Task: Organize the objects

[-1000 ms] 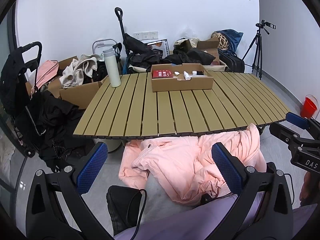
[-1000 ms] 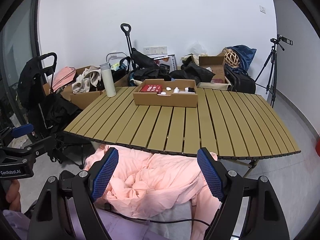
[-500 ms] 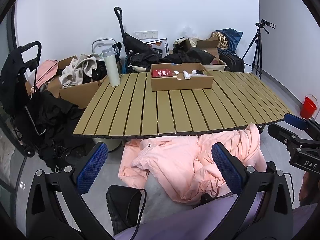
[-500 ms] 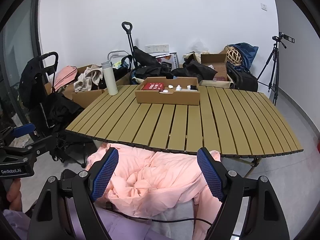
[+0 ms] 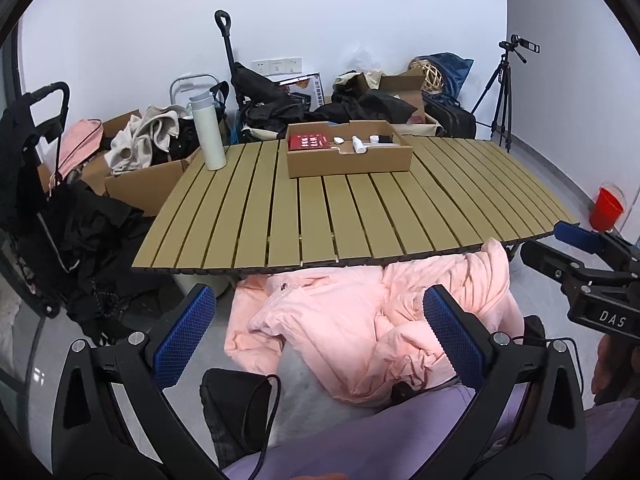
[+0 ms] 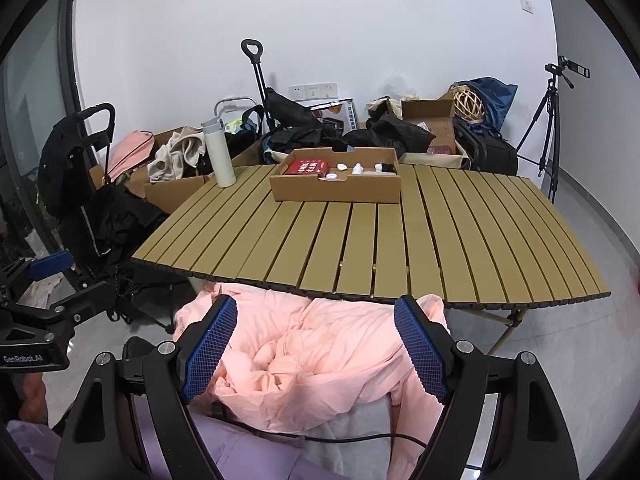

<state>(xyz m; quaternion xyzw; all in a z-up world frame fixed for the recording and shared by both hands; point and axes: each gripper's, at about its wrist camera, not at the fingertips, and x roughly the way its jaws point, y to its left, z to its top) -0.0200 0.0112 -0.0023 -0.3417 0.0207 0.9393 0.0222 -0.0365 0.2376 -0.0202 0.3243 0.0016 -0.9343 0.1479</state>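
A bare white-walled room used as a makeshift recording or storage space. Ahead of the fingers stands a folding slatted camping table (image 6: 400,240); beyond it, against the wall, lie open cardboard boxes (image 6: 428,120), heaped clothes and bags (image 5: 152,136) and a folded wagon (image 5: 256,84). A camera on a tripod (image 6: 552,120) stands in the corner right of the fingers.
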